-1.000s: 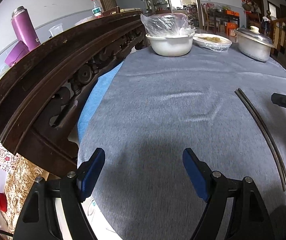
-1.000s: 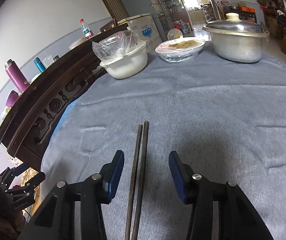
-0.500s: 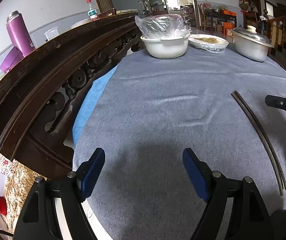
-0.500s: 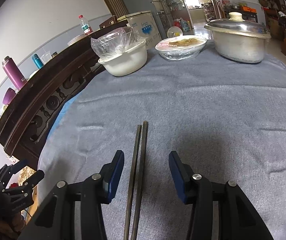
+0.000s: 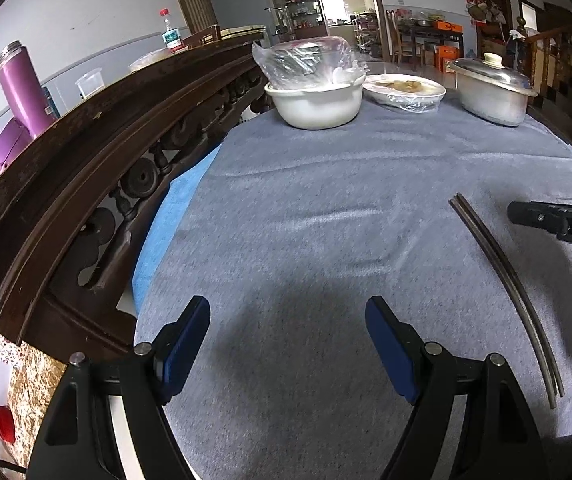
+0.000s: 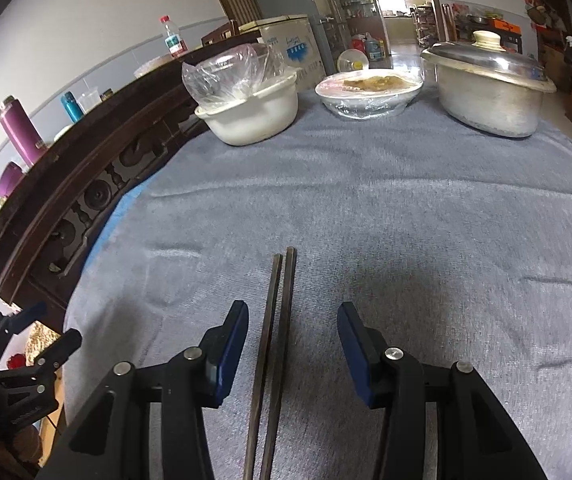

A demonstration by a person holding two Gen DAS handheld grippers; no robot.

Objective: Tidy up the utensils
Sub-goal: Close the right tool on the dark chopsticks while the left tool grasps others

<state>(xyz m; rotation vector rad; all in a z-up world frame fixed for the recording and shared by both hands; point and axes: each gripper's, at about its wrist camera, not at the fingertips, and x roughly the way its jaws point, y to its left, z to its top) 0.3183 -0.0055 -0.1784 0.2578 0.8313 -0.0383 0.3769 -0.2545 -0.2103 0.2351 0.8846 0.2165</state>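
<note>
A pair of dark chopsticks (image 6: 274, 344) lies side by side on the grey tablecloth (image 6: 406, 208). They run lengthwise between the blue pads of my right gripper (image 6: 292, 316), which is open and hovers over them; neither pad touches them. In the left wrist view the same chopsticks (image 5: 506, 280) lie at the right, with a black tip of the right gripper (image 5: 554, 220) beside them. My left gripper (image 5: 288, 312) is open wide over bare cloth near the table's left front edge, holding nothing.
At the far side stand a white bowl covered with plastic (image 6: 252, 112), a wrapped plate of food (image 6: 368, 92) and a lidded metal pot (image 6: 490, 88). A dark carved wooden rail (image 5: 98, 152) runs along the left, with a purple flask (image 5: 20, 84) behind it.
</note>
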